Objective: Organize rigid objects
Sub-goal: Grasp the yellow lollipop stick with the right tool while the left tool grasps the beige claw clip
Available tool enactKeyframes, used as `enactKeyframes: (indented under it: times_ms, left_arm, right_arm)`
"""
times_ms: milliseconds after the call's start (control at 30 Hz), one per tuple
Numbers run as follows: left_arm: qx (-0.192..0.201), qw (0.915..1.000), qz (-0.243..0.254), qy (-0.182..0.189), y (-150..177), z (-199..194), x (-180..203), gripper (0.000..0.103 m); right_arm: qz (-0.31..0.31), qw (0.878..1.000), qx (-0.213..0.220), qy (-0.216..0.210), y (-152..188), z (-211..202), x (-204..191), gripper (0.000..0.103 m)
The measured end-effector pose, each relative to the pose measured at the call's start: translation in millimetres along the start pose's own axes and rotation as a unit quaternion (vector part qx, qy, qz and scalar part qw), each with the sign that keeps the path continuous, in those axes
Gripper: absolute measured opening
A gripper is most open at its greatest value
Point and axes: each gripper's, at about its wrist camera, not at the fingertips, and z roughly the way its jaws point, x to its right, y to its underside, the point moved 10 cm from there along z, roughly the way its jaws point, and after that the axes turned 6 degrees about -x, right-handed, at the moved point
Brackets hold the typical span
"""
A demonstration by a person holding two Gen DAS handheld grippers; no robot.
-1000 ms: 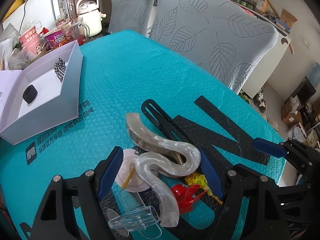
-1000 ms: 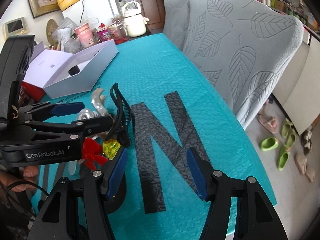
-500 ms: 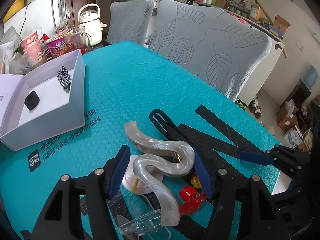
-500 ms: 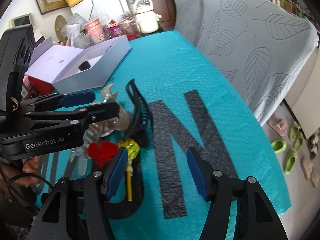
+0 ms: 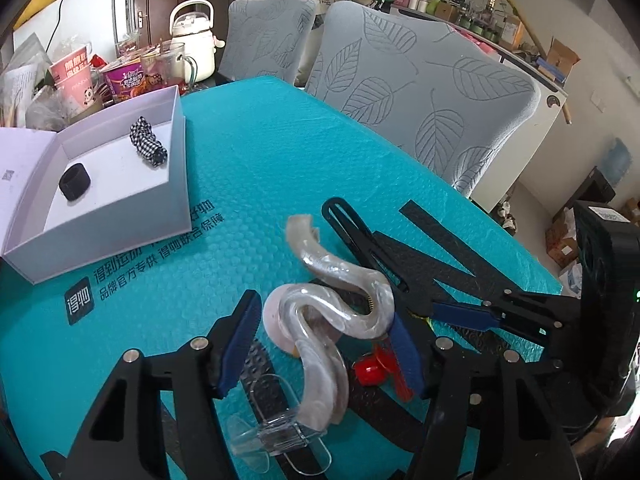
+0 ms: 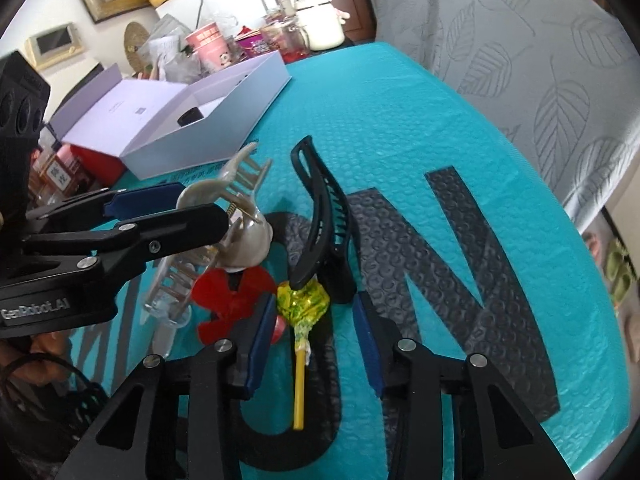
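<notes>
A pearly S-shaped hair claw (image 5: 332,320) sits between the pads of my left gripper (image 5: 324,308), which is shut on it. In the right wrist view the same claw (image 6: 240,216) stands tilted in the left gripper (image 6: 172,212). My right gripper (image 6: 314,300) is low over the teal mat with its jaws closing. A lollipop in a yellow-green wrapper (image 6: 304,304) lies between its pads, which do not touch it. Beside it are a long black hair clip (image 6: 320,208), a red clip (image 6: 228,300) and a clear clip (image 5: 276,436).
An open white box (image 5: 176,184) at the far left holds a black hair tie (image 5: 76,182) and a checked scrunchie (image 5: 146,146). Cups (image 5: 76,76) and a kettle (image 5: 192,40) stand behind it. Two leaf-patterned chairs (image 5: 420,92) line the far edge of the table.
The left jaws narrowed onto the pearly claw, which now stands more tilted. The right gripper came down and forward over the lollipop and its jaws narrowed.
</notes>
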Motion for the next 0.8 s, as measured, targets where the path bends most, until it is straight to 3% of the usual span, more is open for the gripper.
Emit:
enactKeyframes:
  times_ms: [100,433,467,567,800]
  left_arm:
    - [0.003,1.0,0.005,0.003,-0.2,-0.6,0.3,0.062]
    - [-0.026,0.9991,0.004,0.032,2.4,20.8,10.7,0.062]
    - [-0.023,0.9991,0.006,0.036,2.3,22.3,12.0,0.058]
    - [-0.01,0.9994,0.031,0.015,1.9,21.6,17.4,0.056]
    - [0.005,0.9997,0.022,0.01,0.1,8.7,13.9,0.053]
  right_arm:
    - [-0.009,1.0,-0.001,0.001,-2.1,4.1,-5.6,0.027]
    - [0.012,1.0,0.007,0.028,6.1,-12.1,12.2,0.026]
    - [0.017,0.999,0.01,0.033,7.5,-15.3,16.4,0.026]
    - [0.033,0.999,0.013,0.029,8.9,-18.9,24.8,0.026]
    - [0.032,0.999,0.025,0.032,4.7,-27.0,25.7,0.026]
